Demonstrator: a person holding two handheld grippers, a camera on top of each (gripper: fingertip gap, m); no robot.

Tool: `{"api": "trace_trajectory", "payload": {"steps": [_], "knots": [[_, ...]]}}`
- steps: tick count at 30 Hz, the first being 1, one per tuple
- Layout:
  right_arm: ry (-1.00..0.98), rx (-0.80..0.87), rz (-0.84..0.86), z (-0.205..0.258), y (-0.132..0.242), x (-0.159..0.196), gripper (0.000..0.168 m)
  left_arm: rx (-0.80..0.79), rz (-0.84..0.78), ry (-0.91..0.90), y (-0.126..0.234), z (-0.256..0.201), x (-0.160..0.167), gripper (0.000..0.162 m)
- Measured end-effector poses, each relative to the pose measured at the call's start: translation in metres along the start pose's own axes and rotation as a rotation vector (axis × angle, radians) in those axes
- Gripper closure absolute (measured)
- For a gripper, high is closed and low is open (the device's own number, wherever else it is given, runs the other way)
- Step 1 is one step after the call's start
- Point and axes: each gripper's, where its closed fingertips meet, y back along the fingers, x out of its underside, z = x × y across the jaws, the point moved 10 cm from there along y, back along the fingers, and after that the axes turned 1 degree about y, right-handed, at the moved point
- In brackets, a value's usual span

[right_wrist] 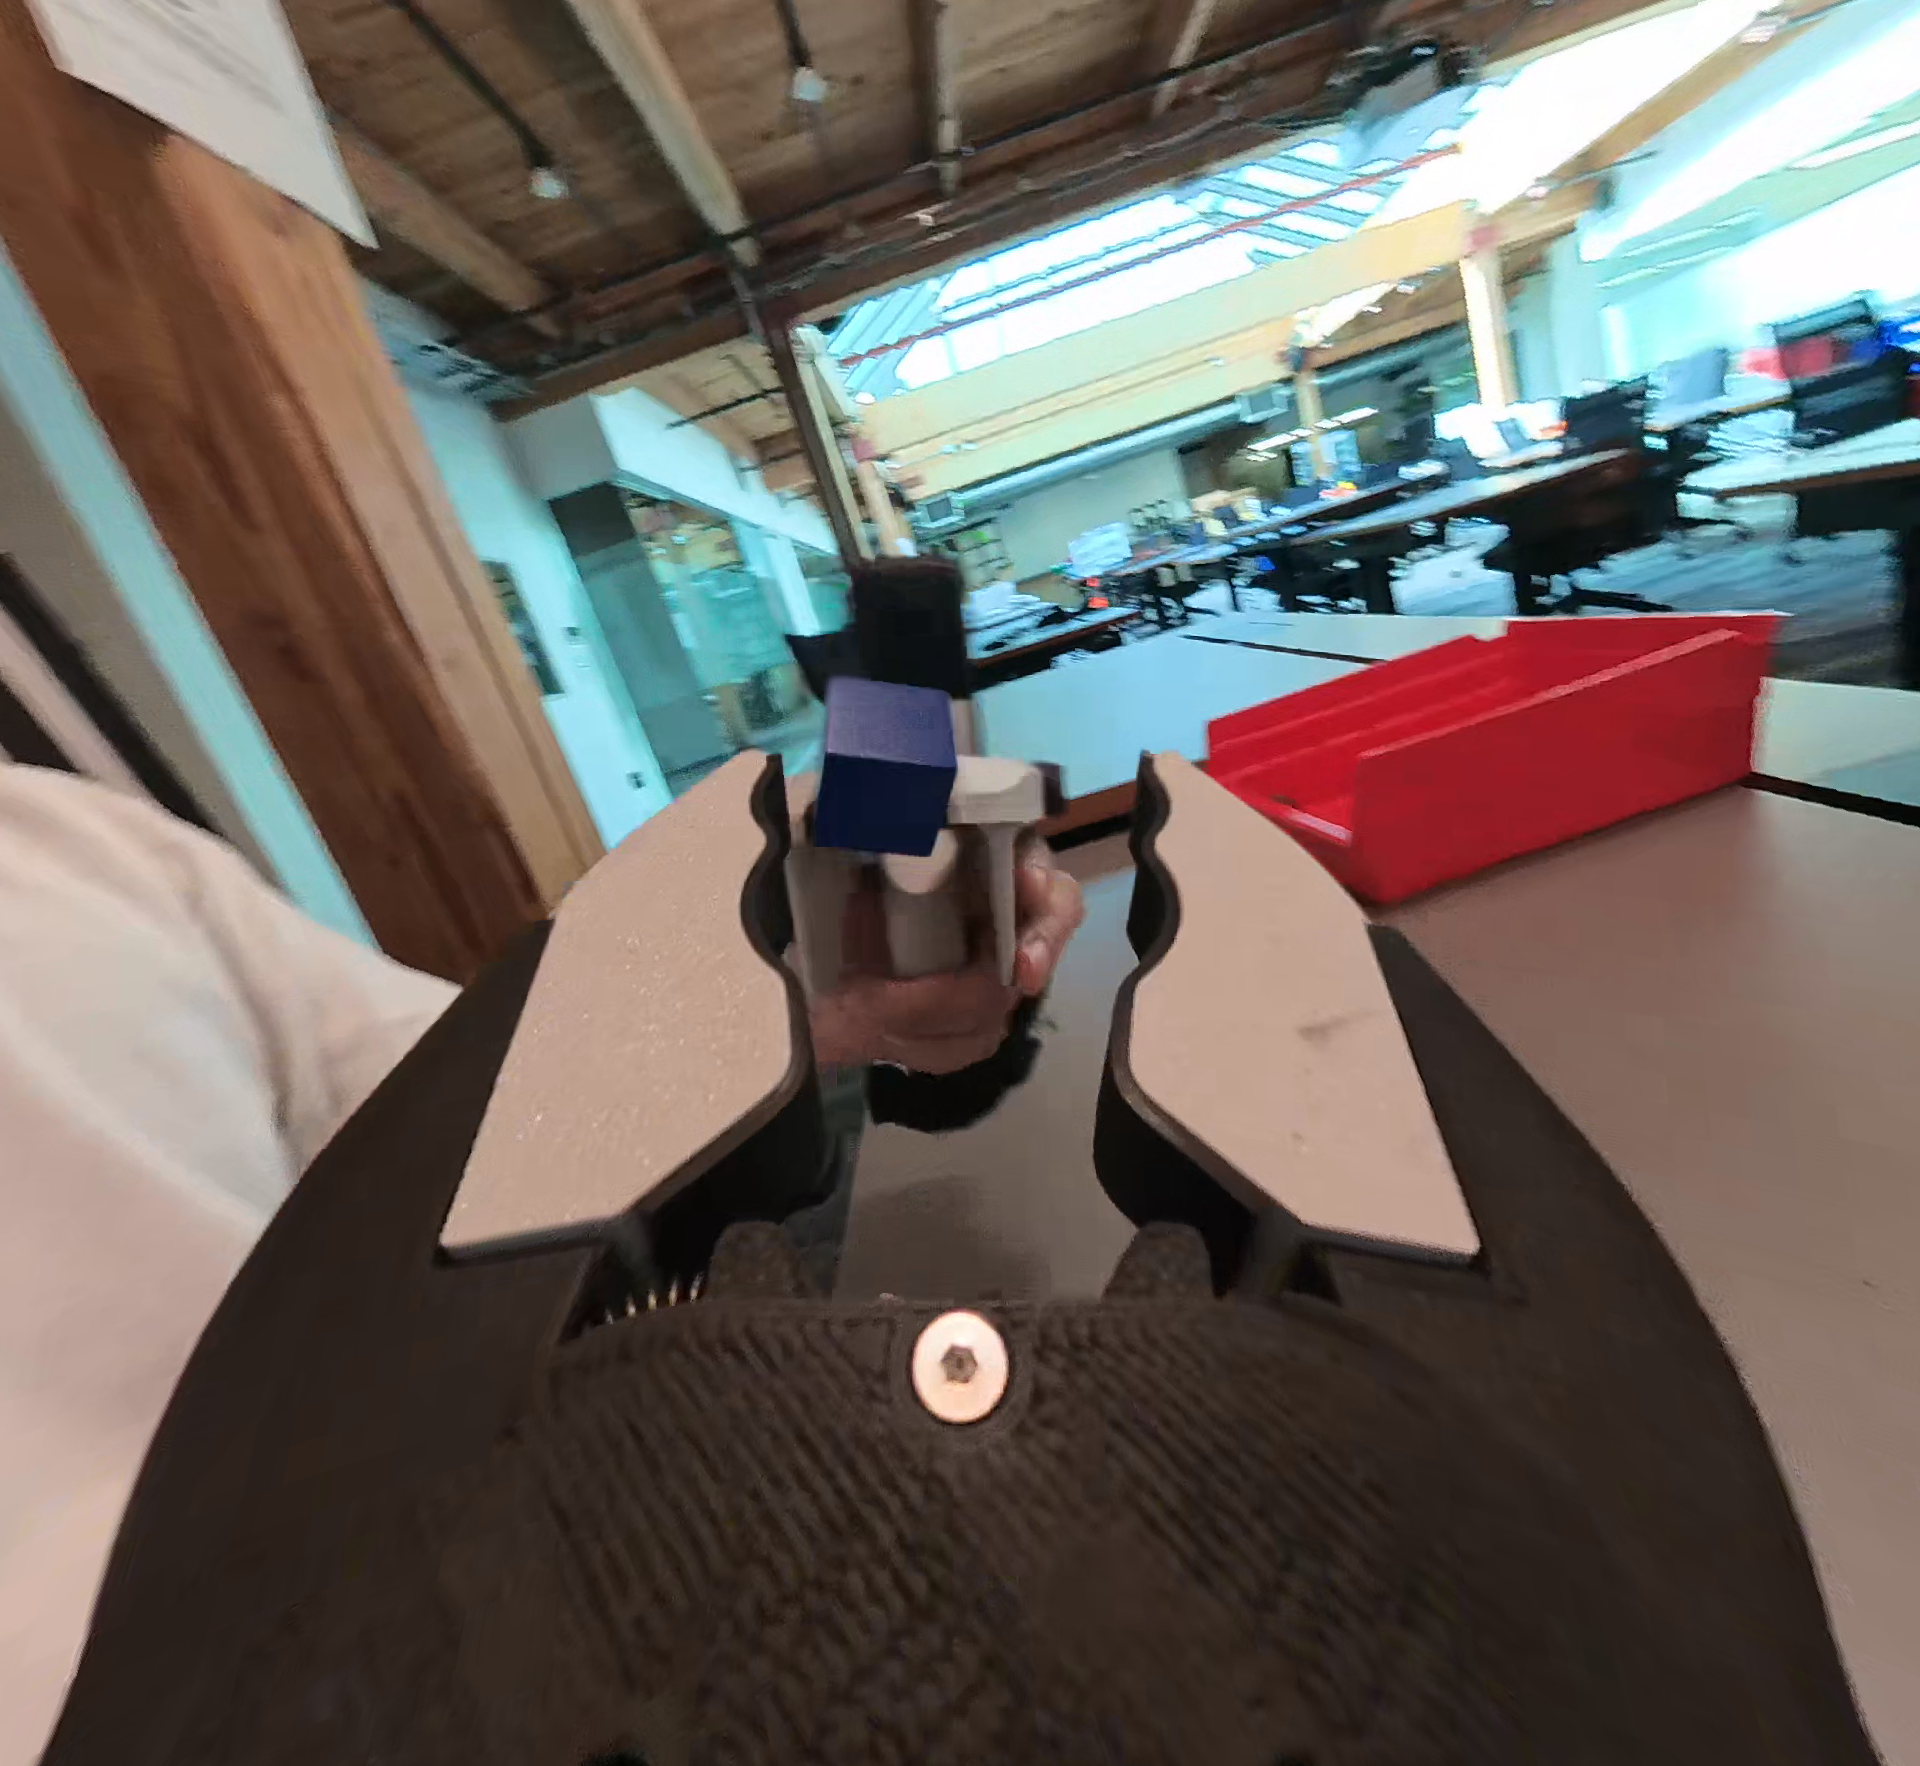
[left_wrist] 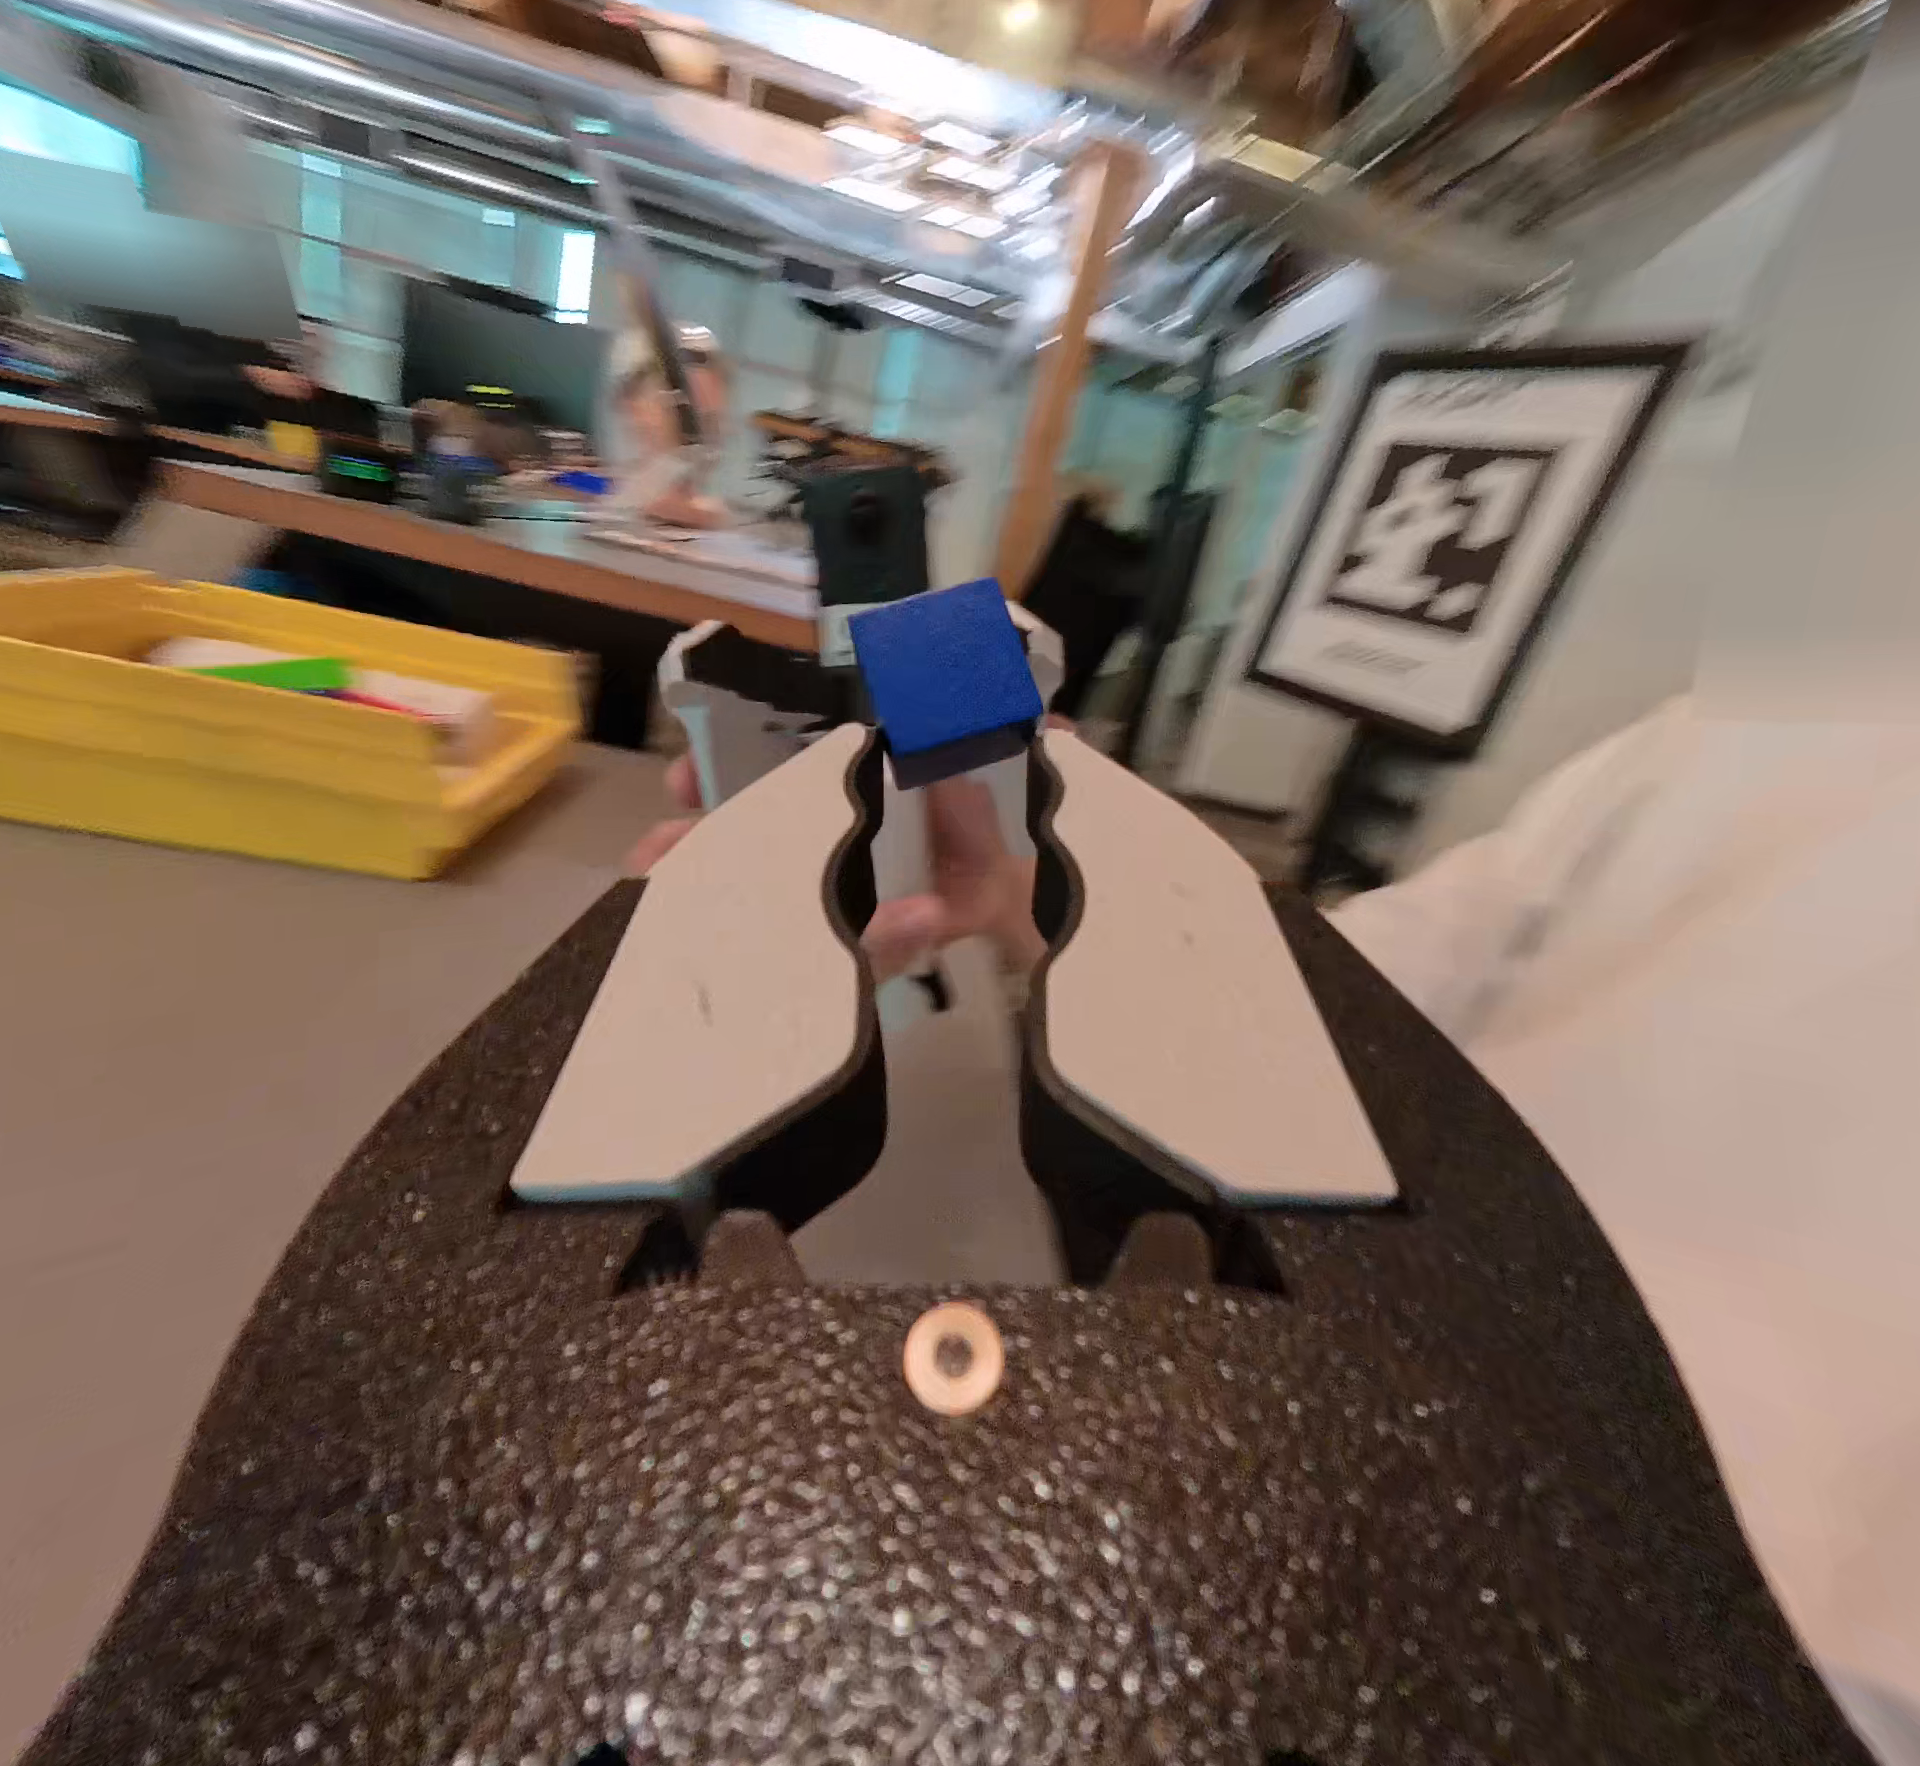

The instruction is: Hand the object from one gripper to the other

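A yellow bin [left_wrist: 260, 740] sits at nine o'clock on the counter [left_wrist: 260, 1041]; the left gripper [left_wrist: 951, 760] clamps the blue cube [left_wrist: 943, 677] at twelve o'clock. The right gripper [right_wrist: 951, 781] spreads wide facing it, a red bin [right_wrist: 1507, 760] at two o'clock.

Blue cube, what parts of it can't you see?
- Left wrist view: blue cube underside, hidden behind tips of the left tongs.
- Right wrist view: its far side, turned away from the camera.
- Left wrist view: contents of the yellow bin, smeared by motion blur.
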Motion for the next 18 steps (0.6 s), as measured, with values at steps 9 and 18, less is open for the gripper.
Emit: {"api": "trace_trajectory", "payload": {"steps": [9, 18], "knots": [[0.420, -0.192, 0.107, 0.026, -0.004, 0.009, 0.106, 0.468, 0.085, 0.407, -0.003, 0.007, 0.026, 0.136], [0.552, -0.308, 0.273, 0.039, -0.005, 0.019, 0.135, 0.511, 0.208, 0.478, -0.011, 0.006, 0.040, 0.136]]}}
